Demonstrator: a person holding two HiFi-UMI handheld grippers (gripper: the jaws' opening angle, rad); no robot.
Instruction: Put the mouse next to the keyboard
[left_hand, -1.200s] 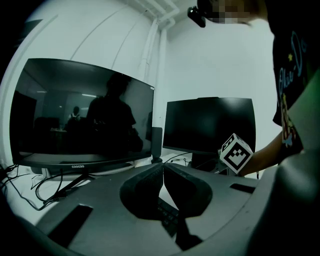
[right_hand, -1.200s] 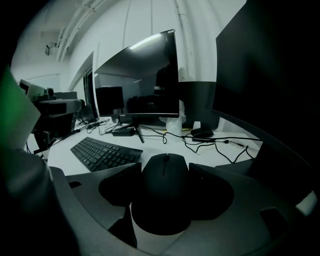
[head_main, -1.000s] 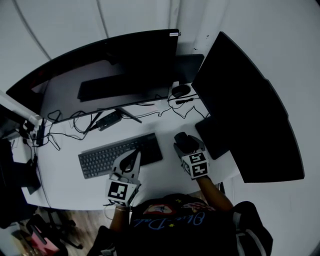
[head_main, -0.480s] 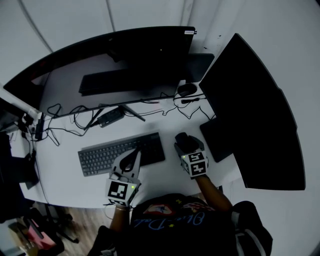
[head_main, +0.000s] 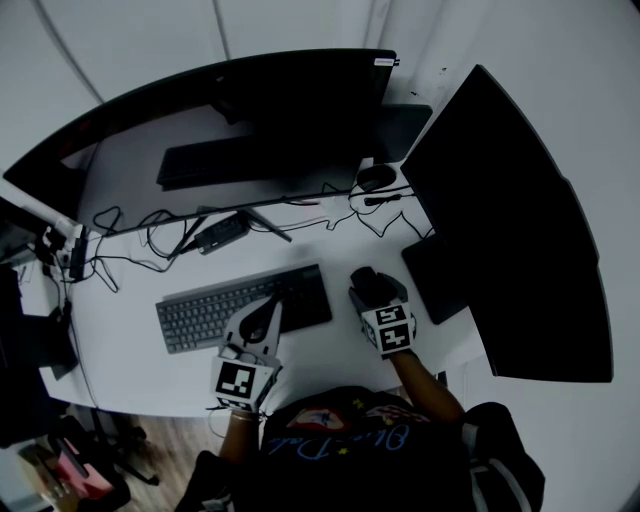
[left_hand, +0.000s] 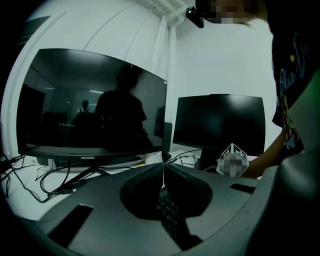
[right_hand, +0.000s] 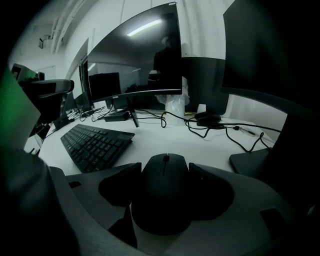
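While clasped lengthwise by the right gripper (right_hand: 164, 172), the mouse (right_hand: 164, 197) was found just right of the keyboard (head_main: 195, 318) (left gripper (left_hand: 162, 170), jaws together, over it).

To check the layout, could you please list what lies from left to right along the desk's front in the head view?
Flat black keyboard → rounded black mouse → flat black plate beneath the right monitor.

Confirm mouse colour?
Black; the mouse shows best in the right gripper view.
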